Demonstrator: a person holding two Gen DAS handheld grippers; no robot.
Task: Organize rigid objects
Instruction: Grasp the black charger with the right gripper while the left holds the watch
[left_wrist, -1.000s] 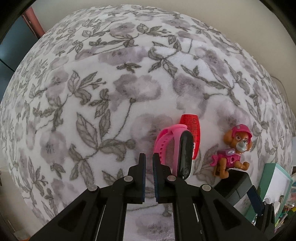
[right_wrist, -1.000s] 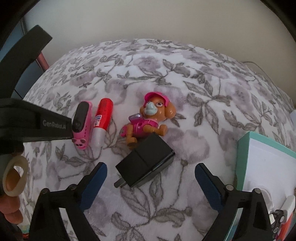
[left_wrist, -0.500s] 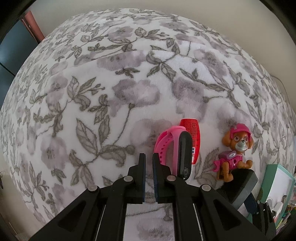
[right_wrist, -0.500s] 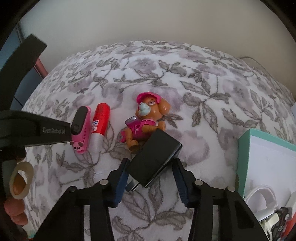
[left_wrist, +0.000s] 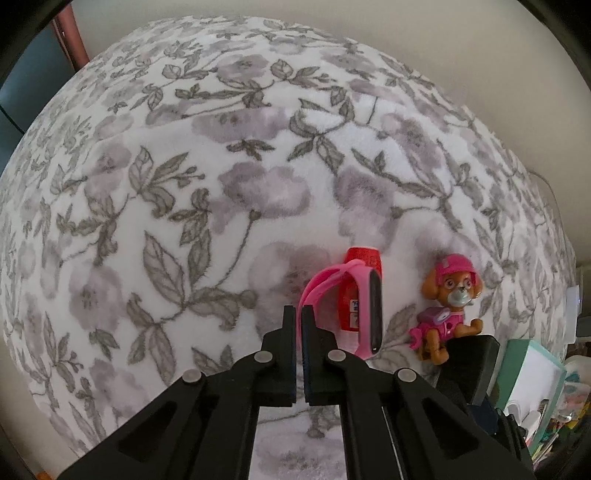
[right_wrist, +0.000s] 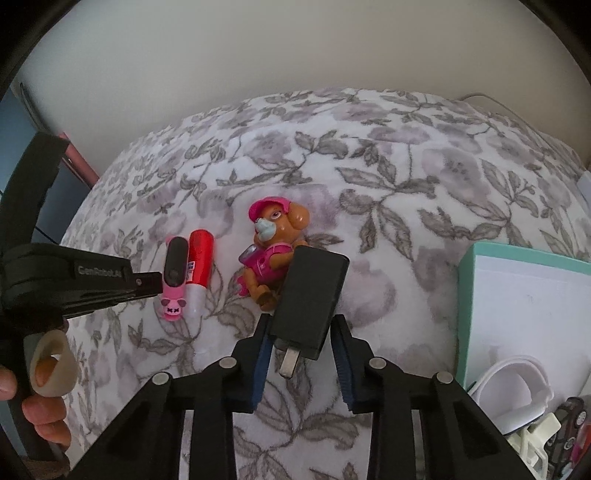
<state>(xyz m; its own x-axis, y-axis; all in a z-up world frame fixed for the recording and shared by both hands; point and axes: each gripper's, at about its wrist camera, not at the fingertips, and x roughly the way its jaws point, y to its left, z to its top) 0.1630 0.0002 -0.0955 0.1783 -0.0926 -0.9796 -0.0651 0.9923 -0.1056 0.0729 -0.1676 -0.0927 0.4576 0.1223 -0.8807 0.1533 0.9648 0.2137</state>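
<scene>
Held: charger (right_wrist: 312, 295) in our right gripper (right_wrist: 301, 363), fingers closed on its lower end, above the blanket (right_wrist: 406, 184). Left gripper (left_wrist: 298, 354): nearly shut on the pink band (left_wrist: 364, 310). Risk: the charger pivoting out of so low a grip. Nearby: red tube (right_wrist: 199, 262), pup (right_wrist: 273, 243) just ahead; box (right_wrist: 524, 295) right.

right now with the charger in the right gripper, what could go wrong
The right gripper pinches the black charger only near its plug end, so it may pivot or slip. The toy dog sits right behind the charger and could be knocked. The left gripper, shut beside the pink band, might nudge it.
</scene>
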